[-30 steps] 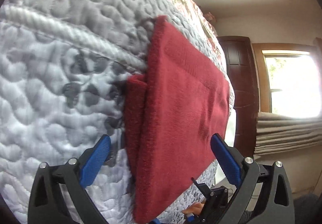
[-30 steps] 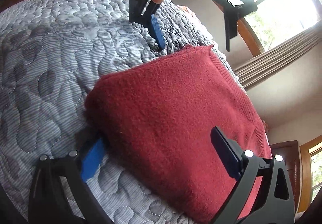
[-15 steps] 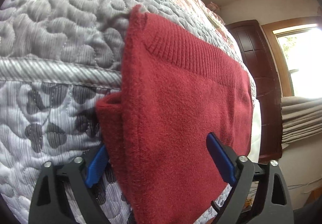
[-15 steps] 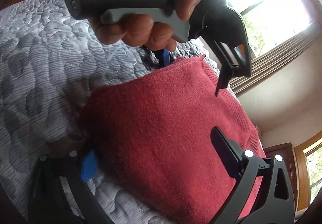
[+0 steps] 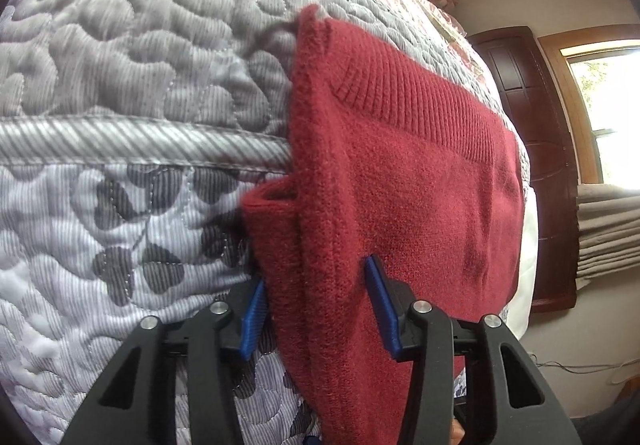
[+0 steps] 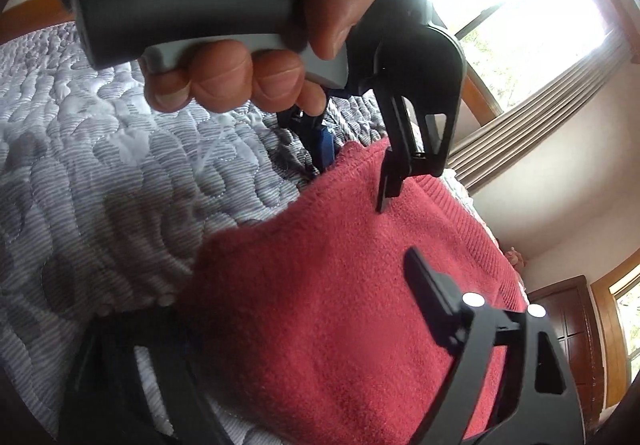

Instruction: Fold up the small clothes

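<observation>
Left wrist view: left gripper [image 5: 316, 309] closed on the near edge of the red sweater [image 5: 400, 185], which lay folded at frame centre on the grey quilt [image 5: 140, 65]; the tucked layer at centre left could slip out. Right wrist view: right gripper [image 6: 304, 321] straddled the sweater's lower corner, grip uncertain; uneven lifting might skew the fold.
</observation>
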Available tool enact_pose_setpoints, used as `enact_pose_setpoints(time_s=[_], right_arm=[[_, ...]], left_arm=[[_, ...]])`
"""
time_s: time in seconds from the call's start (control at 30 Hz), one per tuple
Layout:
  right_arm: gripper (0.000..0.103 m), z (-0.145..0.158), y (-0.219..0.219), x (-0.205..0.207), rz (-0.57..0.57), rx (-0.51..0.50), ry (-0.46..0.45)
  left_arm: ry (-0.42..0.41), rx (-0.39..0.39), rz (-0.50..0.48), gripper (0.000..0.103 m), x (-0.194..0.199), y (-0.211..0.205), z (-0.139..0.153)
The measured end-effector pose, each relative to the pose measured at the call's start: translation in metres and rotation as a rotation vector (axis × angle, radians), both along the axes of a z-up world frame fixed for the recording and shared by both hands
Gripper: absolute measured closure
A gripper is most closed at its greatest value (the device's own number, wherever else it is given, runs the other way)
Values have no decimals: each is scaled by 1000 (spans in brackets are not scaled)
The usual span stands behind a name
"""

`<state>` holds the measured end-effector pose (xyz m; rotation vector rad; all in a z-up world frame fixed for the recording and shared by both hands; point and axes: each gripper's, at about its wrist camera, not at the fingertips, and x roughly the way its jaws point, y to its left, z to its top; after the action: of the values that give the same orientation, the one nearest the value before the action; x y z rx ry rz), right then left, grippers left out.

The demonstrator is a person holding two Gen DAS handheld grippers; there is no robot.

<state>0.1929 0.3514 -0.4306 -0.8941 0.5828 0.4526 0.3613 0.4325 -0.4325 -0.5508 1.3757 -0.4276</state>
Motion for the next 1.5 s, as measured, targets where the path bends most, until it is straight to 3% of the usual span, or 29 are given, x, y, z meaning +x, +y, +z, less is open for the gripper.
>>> enact_pose_setpoints(time_s=[0.07,0.13,0.2,0.23,0.27,0.37,0.63,1.13,1.5], right_arm=[[39,2,1,0,0,0,22],[40,3,1,-1,-3,-7,20],[43,5,0,0,-16,-4,33],[51,7,-2,1,-21,2,46],[66,9,-4,4,-23,12,71],[82,15,-5,3,-38,49,114],[87,66,-23,13,-106,192,200],[88,159,-109,23,-248,411,247],[88,192,-188,37,-376,645,364]], left_arm=[[12,13,-11,57,8,-6,2],[30,15,-12,61,10,-7,2],[54,-13,-4,77,13,-7,1],[65,-26,1,80,13,-6,0],[76,-33,6,84,14,-7,0],[97,-31,23,88,13,-10,2],[88,16,61,89,12,-28,46],[18,134,15,90,20,-108,161],[20,266,-31,90,32,-191,213]])
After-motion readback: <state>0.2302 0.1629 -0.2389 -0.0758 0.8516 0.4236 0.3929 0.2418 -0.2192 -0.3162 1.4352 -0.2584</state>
